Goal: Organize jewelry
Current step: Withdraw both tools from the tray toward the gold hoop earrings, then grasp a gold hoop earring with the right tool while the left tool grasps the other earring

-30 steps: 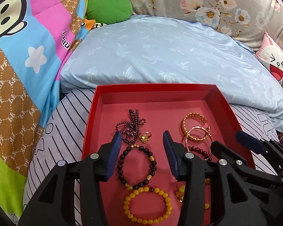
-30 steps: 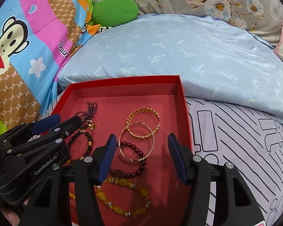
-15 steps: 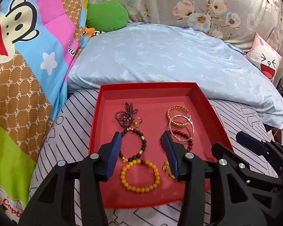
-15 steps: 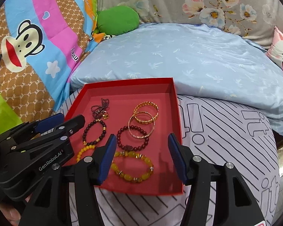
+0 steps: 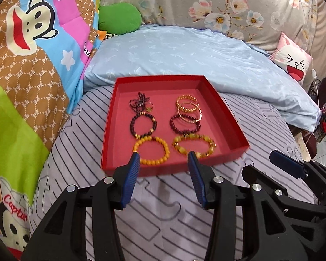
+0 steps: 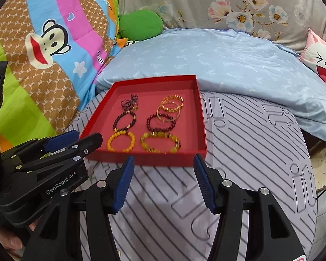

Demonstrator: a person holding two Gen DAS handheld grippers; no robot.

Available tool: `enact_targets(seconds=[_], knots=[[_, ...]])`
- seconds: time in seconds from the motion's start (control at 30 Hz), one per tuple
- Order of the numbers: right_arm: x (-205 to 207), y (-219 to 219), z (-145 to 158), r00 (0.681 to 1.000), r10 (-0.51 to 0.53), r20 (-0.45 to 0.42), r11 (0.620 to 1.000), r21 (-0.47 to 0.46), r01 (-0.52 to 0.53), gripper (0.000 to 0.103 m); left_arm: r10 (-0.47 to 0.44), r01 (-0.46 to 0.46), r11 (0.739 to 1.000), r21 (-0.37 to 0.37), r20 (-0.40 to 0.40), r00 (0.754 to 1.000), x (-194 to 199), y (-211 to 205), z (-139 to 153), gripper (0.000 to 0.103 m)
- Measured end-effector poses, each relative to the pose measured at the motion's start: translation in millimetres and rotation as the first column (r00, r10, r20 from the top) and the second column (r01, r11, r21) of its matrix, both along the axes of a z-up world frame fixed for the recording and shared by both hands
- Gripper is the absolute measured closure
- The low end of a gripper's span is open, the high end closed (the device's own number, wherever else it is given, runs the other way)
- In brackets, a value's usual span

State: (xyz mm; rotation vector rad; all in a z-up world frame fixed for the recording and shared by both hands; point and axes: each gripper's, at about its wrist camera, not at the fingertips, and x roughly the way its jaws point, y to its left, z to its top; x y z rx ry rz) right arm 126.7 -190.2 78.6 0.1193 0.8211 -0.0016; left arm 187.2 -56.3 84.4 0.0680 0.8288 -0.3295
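Left wrist view only: we see the right gripper (image 5: 286,167) at the lower right edge, and a white switch on a cord (image 5: 314,73) hanging at the far right.
Right wrist view only: we see the left gripper (image 6: 74,140) at lower left with "GenRobot.AI" printed on it, and a bit of a hand (image 6: 9,242) beneath it.
Tongs: both pairs stand spread, with nothing between the blue pads; we see only bedding in the gaps.
Jewelry: the shallow red cardboard tray (image 5: 226,113) sits at frame centre, holding two columns of beaded bracelets; the yellow beaded bracelet (image 5: 151,151) lies nearest the left gripper (image 5: 163,161), the thin gold bangles (image 5: 189,108) at the tray's upper right.
Surface: a grey striped cushion (image 5: 163,213) carries the tray.
Room: a pale blue quilt (image 5: 184,54) lies behind, a cartoon monkey blanket (image 5: 32,43) at upper left.
Change: we see both grippers pulled back from the tray; a second ago their pads hung over the bracelets, now they frame its near rim.
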Motion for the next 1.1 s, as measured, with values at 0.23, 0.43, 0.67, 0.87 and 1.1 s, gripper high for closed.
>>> enact_targets(seconds=[0.23,0.43,0.67,0.87,1.1], knots=[[-58.1,8.0,-15.7,0.999,0.011,-0.032,1.000,-0.014,-0.011,0.047,-0.019,0.020,1.000,0.019,-0.030,0.999,-53.2,4.2,-18.8,0.060],[-100.4,12.7,-35.0,0.997,0.011,-0.074,1.000,-0.028,-0.013,0.047,-0.015,0.017,1.000,0.026,-0.060,0.998,-89.9,13.3,-36.3,0.060],[-130.5,14.0,-61.9,0.991,-0.004,-0.132,1.000,-0.017,0.001,0.048,0.024,-0.022,1.000,0.019,-0.107,0.994,-115.3,32.6,-57.0,0.060],[-142.6,11.5,-74.0,0.988,-0.010,-0.156,1.000,-0.005,0.010,0.049,0.046,-0.042,0.999,0.033,-0.128,0.991,-129.1,45.1,-71.1,0.059],[-145.8,18.2,-85.3,0.984,0.004,-0.177,1.000,-0.009,-0.006,0.056,0.058,-0.052,0.998,0.042,-0.151,0.987,-139.3,52.7,-82.3,0.059]])
